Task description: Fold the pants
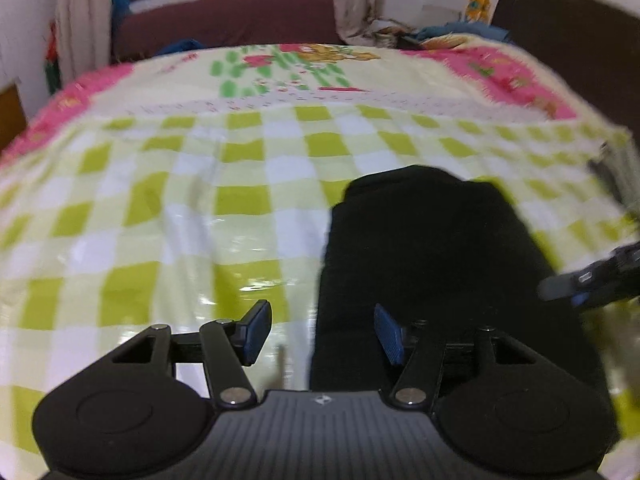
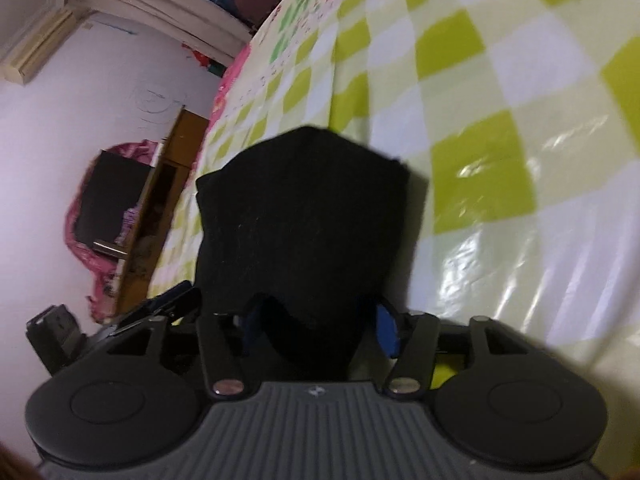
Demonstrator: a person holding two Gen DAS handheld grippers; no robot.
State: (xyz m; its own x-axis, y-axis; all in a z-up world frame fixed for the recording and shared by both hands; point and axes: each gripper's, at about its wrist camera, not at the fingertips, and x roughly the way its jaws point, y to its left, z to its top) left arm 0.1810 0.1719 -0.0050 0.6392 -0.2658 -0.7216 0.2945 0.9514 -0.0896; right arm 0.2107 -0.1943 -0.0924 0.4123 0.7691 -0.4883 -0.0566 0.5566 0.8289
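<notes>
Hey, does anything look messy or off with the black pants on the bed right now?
Nothing is spilled or damaged. The black pants lie folded on the checked sheet, but the far end is uneven, with one layer sticking out past the other. In the right wrist view, cloth bunches between the right gripper pads.

2 close wrist views over bedspread (image 1: pixel 160 208), sharing black pants (image 1: pixel 432 248).

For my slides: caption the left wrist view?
Open left hand-held gripper over folded black pants on checked green-and-white bedsheet.
</notes>
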